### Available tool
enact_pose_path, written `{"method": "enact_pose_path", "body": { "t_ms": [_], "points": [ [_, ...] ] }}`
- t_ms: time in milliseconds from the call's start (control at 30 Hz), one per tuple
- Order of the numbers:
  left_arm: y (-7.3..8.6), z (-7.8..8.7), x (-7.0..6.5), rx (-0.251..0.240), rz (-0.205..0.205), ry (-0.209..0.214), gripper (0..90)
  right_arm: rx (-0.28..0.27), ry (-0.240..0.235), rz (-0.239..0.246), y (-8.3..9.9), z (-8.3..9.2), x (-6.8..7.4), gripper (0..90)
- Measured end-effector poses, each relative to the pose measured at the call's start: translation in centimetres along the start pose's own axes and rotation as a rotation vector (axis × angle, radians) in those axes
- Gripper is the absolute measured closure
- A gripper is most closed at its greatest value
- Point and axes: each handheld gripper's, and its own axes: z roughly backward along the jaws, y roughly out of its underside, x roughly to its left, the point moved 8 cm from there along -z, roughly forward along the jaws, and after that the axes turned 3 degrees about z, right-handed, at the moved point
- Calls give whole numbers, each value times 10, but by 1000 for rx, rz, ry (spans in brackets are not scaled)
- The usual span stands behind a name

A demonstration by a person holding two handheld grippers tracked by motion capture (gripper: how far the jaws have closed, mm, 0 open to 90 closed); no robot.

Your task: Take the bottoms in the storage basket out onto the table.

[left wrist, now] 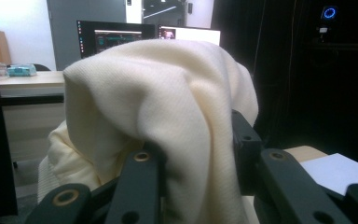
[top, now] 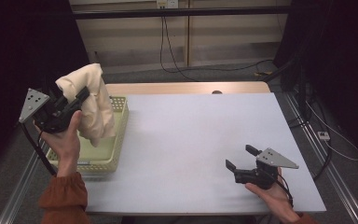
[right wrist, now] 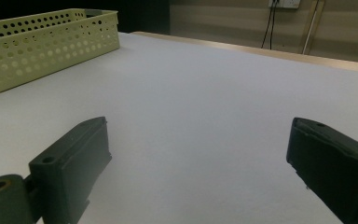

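Now one cream cloth (top: 91,100) hangs clamped in the left gripper (top: 77,100) over one basket (top: 114,154); the right gripper (top: 241,157) gapes empty.

Basket (top: 116,140) interior mostly behind cloth (top: 91,100)

No text, label, brand or number can be read anywhere. The monitors (left wrist: 116,35) show screen content too small and blurred to make out.

Open tabletop (top: 191,140) beside basket (top: 116,140)
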Motion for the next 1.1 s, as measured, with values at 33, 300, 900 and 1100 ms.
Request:
{"method": "enact_pose_path", "body": {
  "t_ms": [33,300,900,1100],
  "points": [
    [0,0,-1,0,0,1,700,0,0,-1,0,0,0,60],
    [0,-3,-8,27,-1,42,700,0,3,-8,0,0,-1,60],
    [-4,-8,-27,36,-13,74,700,-1,4,-3,0,3,0,60],
    [-5,-9,-33,41,-17,93,700,-1,3,-3,0,3,0,60]
  ]
}}
